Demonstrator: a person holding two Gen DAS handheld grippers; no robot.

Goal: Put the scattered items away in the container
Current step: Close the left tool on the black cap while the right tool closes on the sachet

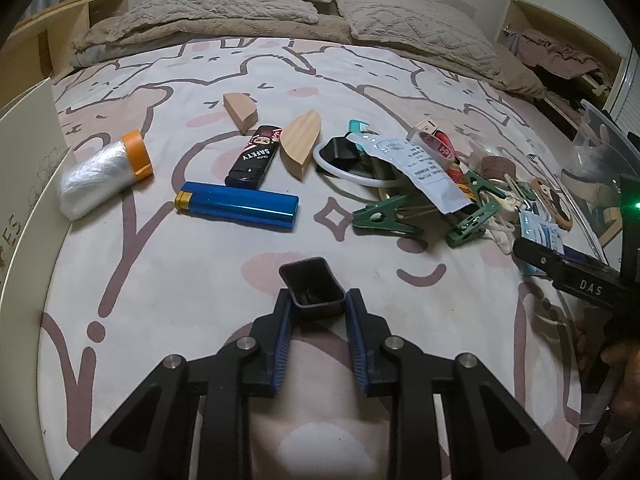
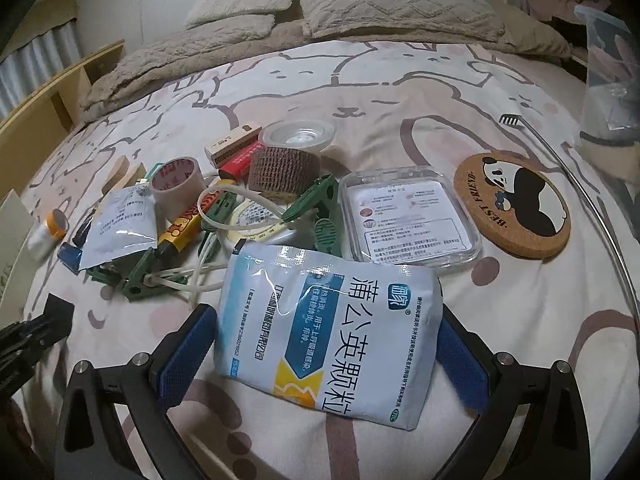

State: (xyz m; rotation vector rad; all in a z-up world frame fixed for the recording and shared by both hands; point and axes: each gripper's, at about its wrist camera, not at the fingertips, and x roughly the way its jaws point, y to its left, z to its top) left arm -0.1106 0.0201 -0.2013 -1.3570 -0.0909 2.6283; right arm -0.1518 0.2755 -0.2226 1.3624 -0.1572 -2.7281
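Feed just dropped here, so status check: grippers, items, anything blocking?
Left gripper shut on small black cap. Right gripper holds medicine sachet. Clear container at far right. Clutter pile ahead, nothing blocking.

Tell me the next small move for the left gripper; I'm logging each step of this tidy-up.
Probably lift. The left gripper is shut on the small black cap, which sits low over the bedspread, so raising it and carrying it right toward the clear container seems the natural step.
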